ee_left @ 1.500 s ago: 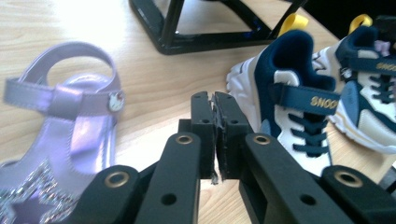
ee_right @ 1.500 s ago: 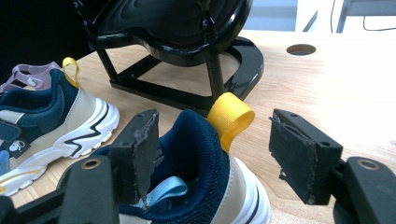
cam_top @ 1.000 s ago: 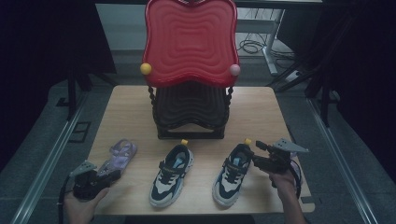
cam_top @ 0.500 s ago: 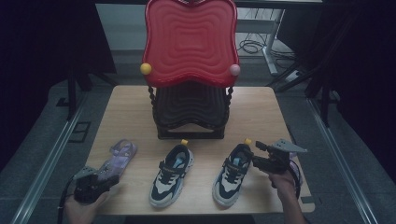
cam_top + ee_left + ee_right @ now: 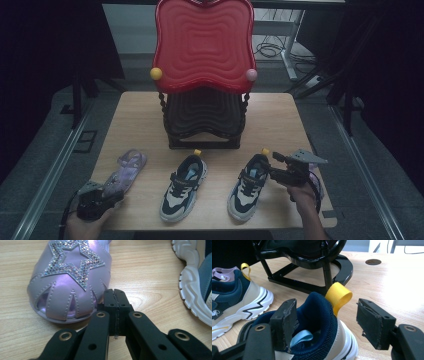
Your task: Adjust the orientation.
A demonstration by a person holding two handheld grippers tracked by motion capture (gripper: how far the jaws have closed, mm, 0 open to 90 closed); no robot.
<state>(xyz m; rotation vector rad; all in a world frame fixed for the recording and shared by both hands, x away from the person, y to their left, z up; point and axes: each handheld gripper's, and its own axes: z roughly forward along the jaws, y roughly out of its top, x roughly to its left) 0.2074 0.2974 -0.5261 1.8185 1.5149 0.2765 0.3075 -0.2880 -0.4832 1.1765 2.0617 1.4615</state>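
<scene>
Two grippers work the near edge of the table (image 5: 285, 115), one in each of the person's hands. The left gripper (image 5: 115, 296) has its jaws pressed flat together on nothing, tips just beside the toe of a lilac sandal (image 5: 68, 280); it looks parked there, not working. That sandal is glossy, with cut-out slots at the toe and a star of small glittering stones across the strap.

Over at the right, the right gripper (image 5: 325, 320) stands with jaws wide, one pad inside the collar of the right sneaker (image 5: 319, 322) and the other outside beyond the heel, as if lined up to pinch the heel and lift it. The heel is dark blue mesh, padded, with a stiff yellow webbing loop (image 5: 339, 296) standing up from it and a white rubbery sole below.

Between the two sits the left sneaker (image 5: 184, 186), its mate, toe towards the person, untouched.

Farther back stands a black rack (image 5: 205, 122) on curved tubular feet, and above it a big red plastic panel (image 5: 202, 45) moulded in ripples, with a yellow ball and a pink ball at its lower corners.
</scene>
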